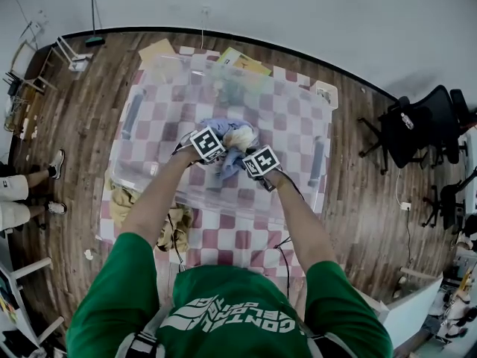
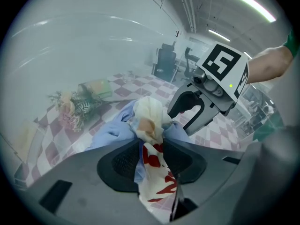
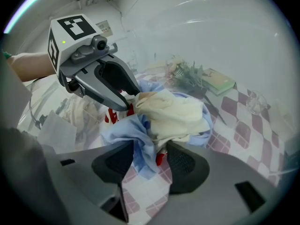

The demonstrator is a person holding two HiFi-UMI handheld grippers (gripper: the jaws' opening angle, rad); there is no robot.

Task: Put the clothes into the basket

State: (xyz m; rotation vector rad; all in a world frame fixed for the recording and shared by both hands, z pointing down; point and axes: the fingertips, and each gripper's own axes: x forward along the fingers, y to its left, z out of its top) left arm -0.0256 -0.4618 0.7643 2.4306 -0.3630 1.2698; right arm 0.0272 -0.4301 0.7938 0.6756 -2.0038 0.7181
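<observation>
Left gripper [image 2: 152,159]: jaws clenched narrowly on a hanging strip of white cloth printed red, ribbed black pads touching it on both sides; right gripper [image 3: 151,161]: jaws wider, released, a pale-blue fold drooping loose between them. Clothes bundle [image 3: 174,110]: soft, crumpled, matte; a cream lump over blue and printed fabric; held within the clear, glossy, round-cornered plastic basket [image 1: 141,174] at the table's centre; whether it rests on the basket floor cannot be told. Judged partly done: bundle not fully let go; a limp tan garment [image 1: 121,198] lies outside the basket, draped at the near-left of the pink-and-white checked tablecloth [image 1: 246,241].
</observation>
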